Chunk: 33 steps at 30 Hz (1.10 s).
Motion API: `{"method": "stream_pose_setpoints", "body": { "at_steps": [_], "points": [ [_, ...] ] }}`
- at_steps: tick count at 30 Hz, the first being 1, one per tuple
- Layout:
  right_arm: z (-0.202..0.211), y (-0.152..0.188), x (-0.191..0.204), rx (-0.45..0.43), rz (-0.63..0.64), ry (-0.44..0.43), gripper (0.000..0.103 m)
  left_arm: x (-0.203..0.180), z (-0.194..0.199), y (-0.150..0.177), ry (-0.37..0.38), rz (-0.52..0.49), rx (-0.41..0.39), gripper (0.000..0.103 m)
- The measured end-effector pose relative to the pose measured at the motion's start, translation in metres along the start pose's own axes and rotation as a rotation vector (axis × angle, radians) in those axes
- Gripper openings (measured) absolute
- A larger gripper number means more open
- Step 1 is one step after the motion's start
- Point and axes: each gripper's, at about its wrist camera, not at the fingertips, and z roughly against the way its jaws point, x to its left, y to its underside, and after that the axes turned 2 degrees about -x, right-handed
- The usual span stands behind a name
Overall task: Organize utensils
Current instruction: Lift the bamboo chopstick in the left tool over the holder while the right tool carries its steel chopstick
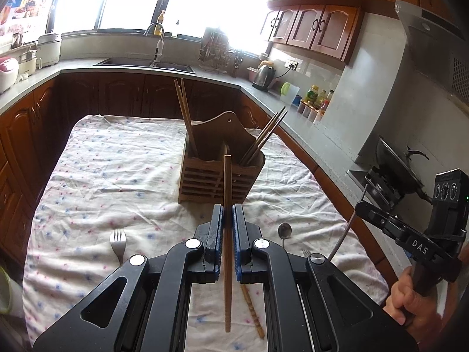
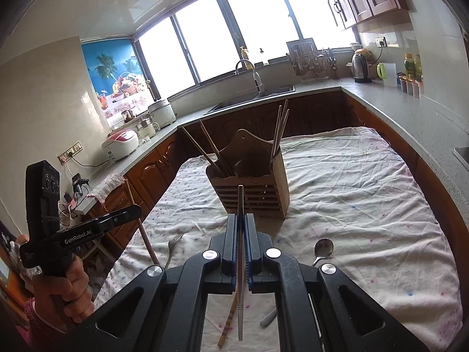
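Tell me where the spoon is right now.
The spoon lies on the floral cloth right of the right gripper, nearer the camera than the wooden utensil holder.

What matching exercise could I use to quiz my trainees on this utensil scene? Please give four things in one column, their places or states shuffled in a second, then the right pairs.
Things:
1. brown wooden chopstick
2. thin silver metal chopstick
3. silver metal fork
4. silver metal spoon

Places or states:
A. lying on the floral cloth, right of the left gripper
B. clamped in the right gripper
C. lying on the floral cloth, left of the left gripper
D. clamped in the left gripper

Pairs: 1-D, 2-B, 3-C, 4-A
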Motion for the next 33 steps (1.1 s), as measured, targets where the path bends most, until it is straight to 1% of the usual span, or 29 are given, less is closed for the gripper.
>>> {"method": "stream_pose_setpoints", "body": {
  "at_steps": [8, 15, 27, 33],
  "points": [
    [-0.008, -0.025, 0.001, -0.045, 0.008, -0.002, 0.004, 0.003, -0.003, -0.024, -0.007, -0.001, -0.047, 0.005],
    [-0.021, -0.055, -0.004, -0.096, -0.003, -0.007, 0.004, 0.004, -0.008, -0.052, -0.011, -0.003, -0.097, 0.005],
    [-0.044, -0.106, -0.004, -0.186, 0.007, -0.003, 0.005, 0.013, -0.014, -0.101, -0.030, 0.004, -0.208, 0.005],
    [-0.057, -0.125, -0.005, -0.228, 0.012, 0.007, 0.005, 0.011, -0.020, -0.125, -0.032, -0.019, -0.267, 0.005]
  ]
}}
